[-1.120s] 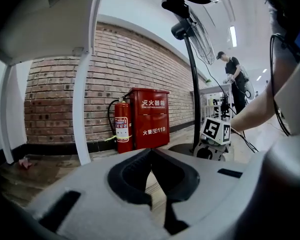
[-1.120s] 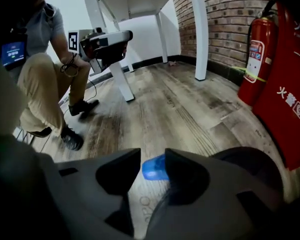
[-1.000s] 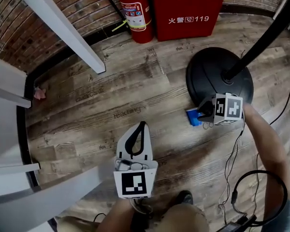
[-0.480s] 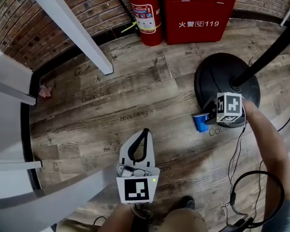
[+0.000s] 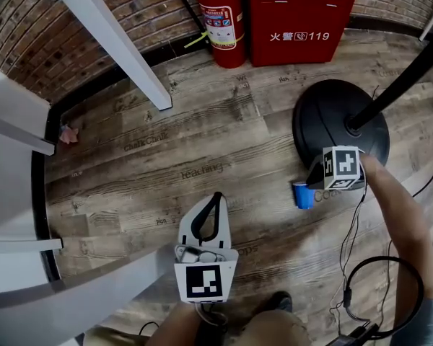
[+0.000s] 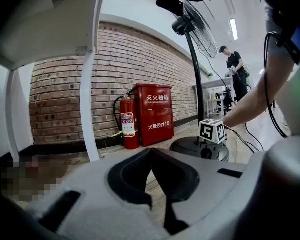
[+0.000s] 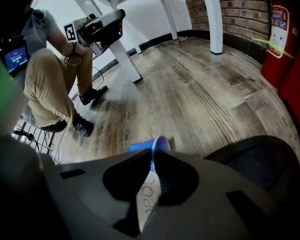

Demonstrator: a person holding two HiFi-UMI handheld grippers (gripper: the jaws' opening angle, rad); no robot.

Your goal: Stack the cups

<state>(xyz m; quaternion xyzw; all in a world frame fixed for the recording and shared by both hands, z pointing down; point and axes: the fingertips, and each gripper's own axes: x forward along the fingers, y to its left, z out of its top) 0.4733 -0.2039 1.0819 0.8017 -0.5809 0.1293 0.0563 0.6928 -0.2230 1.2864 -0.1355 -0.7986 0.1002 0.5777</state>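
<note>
A blue cup (image 5: 302,194) is on the wooden floor just below the black fan base (image 5: 339,121). My right gripper (image 5: 312,187) reaches down to it from the right. Its jaws have just been closing and now pinch the cup's rim (image 7: 149,145) between them, as the right gripper view (image 7: 153,156) shows. My left gripper (image 5: 215,186) hovers over the floor at the bottom centre, apart from the cup. Its jaws meet at the tips with nothing between them (image 6: 151,152).
A red fire extinguisher (image 5: 222,20) and a red extinguisher box (image 5: 303,13) stand against the brick wall at the back. White table legs (image 5: 115,42) cross the upper left. Black cables (image 5: 350,236) trail on the floor at the right. A pink scrap (image 5: 68,134) lies at the left.
The right gripper has sunk toward the floor with the blue cup, a little away from the fan base, and its jaws opened and closed on the rim. The left gripper has kept still.
</note>
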